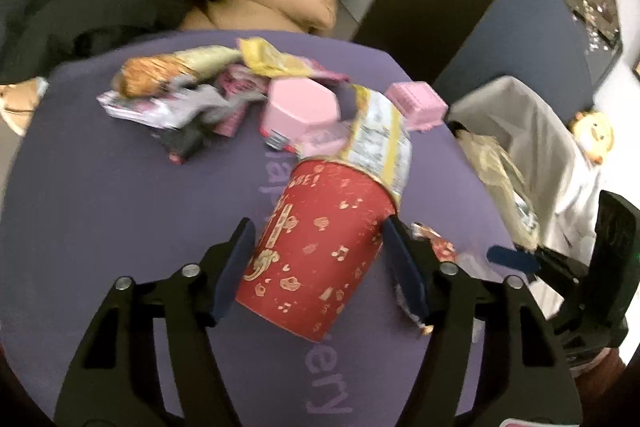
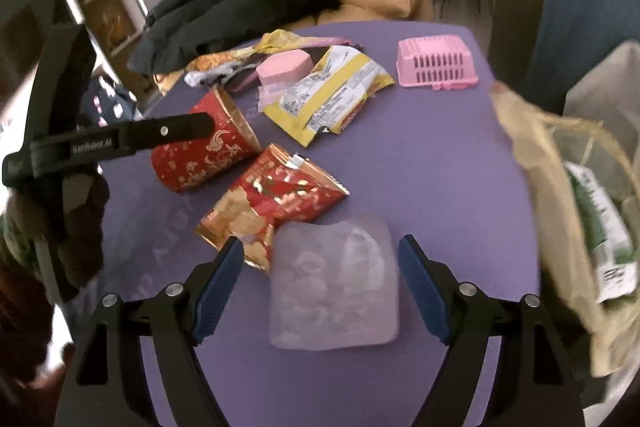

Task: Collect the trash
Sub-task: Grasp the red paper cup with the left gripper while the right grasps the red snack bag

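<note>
the left gripper brackets the red cup lying on its side near centre, jaws open, pads not clearly pressing. the right gripper straddles a clear tray, open, ready to close.

You get soft, even indoor light in both wrist views, with no hard shadows on the purple table. Your right view brightens toward the pale wall at the top, and the clear plastic tray looks milky and low in contrast. Motion blur smears your left view, most on the wrapper pile and the red cup. Fisheye bending curves the table edges, and black corners ring both frames.
</note>
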